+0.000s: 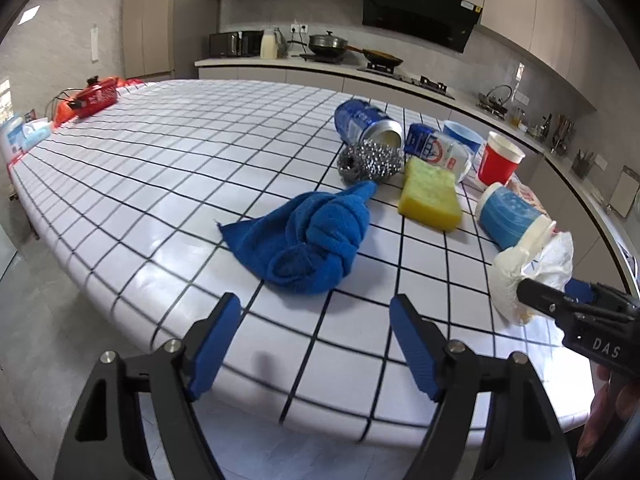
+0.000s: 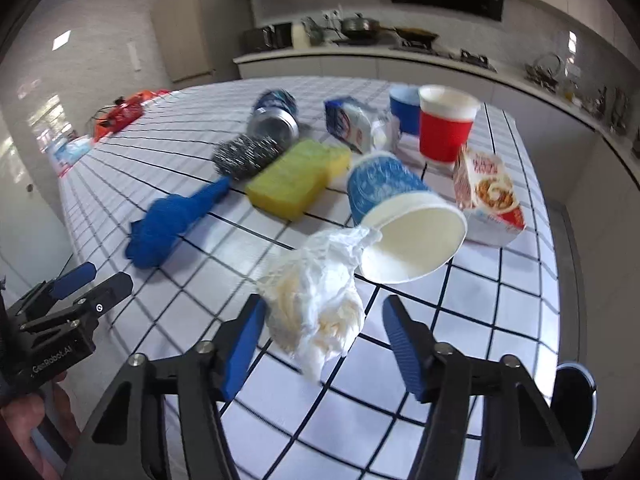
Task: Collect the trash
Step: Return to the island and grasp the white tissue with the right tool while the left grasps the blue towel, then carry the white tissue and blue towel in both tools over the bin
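The right tongs [image 2: 322, 340] stand wide, their 2 blue pads on either side of a crumpled white tissue wad [image 2: 316, 304] that lies on the checked tabletop [image 2: 400, 412]. The left pad [image 2: 242, 346] sits just beside the wad; the right pad is clearly apart from it, so nothing is gripped. In the left wrist view the same wad [image 1: 516, 276] shows at the tip of the right tongs [image 1: 560, 296], near the tabletop's [image 1: 160, 184] right front edge.

The left tongs [image 1: 316, 344] are also spread wide and hold nothing, hovering over the front edge of the tabletop, just short of a bunched blue cloth [image 1: 312, 236].

Touching the far side of the wad lies a blue paper cup [image 2: 394, 216] on its side, its white mouth turned toward the right wrist camera. To its right lies a printed food carton [image 2: 490, 196]. Behind them stands a red paper cup [image 2: 446, 126] upright, with a blue bowl [image 2: 404, 108] just beside it. A yellow sponge [image 2: 298, 180] lies left of the blue cup, a steel wool scrubber [image 2: 246, 156] next to it, and the blue cloth [image 2: 168, 224] further left. 2 cans lie tipped over at the back: a blue can [image 1: 366, 122] with its open end toward the scrubber, and a crushed blue-and-white can [image 1: 436, 148] behind the sponge.

At the far left end of the tabletop sits a red object [image 1: 96, 96], too small to identify.
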The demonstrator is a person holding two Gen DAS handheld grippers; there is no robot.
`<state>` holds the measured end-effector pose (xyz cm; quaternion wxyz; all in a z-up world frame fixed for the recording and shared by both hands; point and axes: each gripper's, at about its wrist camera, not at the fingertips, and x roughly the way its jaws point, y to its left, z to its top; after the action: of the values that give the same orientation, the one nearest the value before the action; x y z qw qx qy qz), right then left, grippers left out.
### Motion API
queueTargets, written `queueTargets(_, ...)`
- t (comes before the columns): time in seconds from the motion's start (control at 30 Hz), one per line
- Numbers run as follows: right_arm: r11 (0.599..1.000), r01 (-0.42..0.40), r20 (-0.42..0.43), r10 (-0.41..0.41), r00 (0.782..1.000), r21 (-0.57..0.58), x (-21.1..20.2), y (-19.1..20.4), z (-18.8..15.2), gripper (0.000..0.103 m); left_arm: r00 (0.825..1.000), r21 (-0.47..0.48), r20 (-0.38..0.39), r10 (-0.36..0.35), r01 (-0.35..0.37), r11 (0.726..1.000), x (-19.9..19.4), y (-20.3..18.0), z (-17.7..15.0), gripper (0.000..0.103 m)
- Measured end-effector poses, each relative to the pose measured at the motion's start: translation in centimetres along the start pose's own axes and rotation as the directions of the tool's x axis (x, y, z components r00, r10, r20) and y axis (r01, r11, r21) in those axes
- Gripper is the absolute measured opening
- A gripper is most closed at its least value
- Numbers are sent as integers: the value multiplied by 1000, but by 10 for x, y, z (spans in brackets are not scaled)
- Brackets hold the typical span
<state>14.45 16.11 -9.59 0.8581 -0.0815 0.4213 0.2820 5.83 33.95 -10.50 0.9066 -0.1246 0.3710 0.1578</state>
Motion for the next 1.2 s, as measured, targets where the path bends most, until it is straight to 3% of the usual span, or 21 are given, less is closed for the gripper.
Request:
queueTargets(0.1,1000,3,-6,-3,1000,25,9,-3,3,61,1000,15,-7,-10,11,1000,11,-1,4,77)
queueTargets(0.2,999,-2,-10,2,1000,40,18,-3,8,49,1000,23,-14,-18,18,1000,21,0,10,77)
queueTargets(0.43,997,-10,3,10,1000,70,32,-4,20,35,1000,53,-22,-7,8,999,45,0,20,73)
queueTargets(0.5,997,-16,8,15,1000,77,33,-5,22,33,1000,63,-19,-2,4,998,47,-1,23,63)
queueTargets(0.57,996,-24,13,23,1000,83,34,-6,24,31,1000,69,-14,-3,4,998,48,-1,25,35)
queueTargets(0.67,996,-34,26,32,999,87,32,-6,25,25,1000,43,-7,-19,20,999,46,4,28,22)
queueTargets(1.2,996,-57,93,50,994,72,-27,-16,15,23,996,67,66,-59,54,996,-16,-29,16,21)
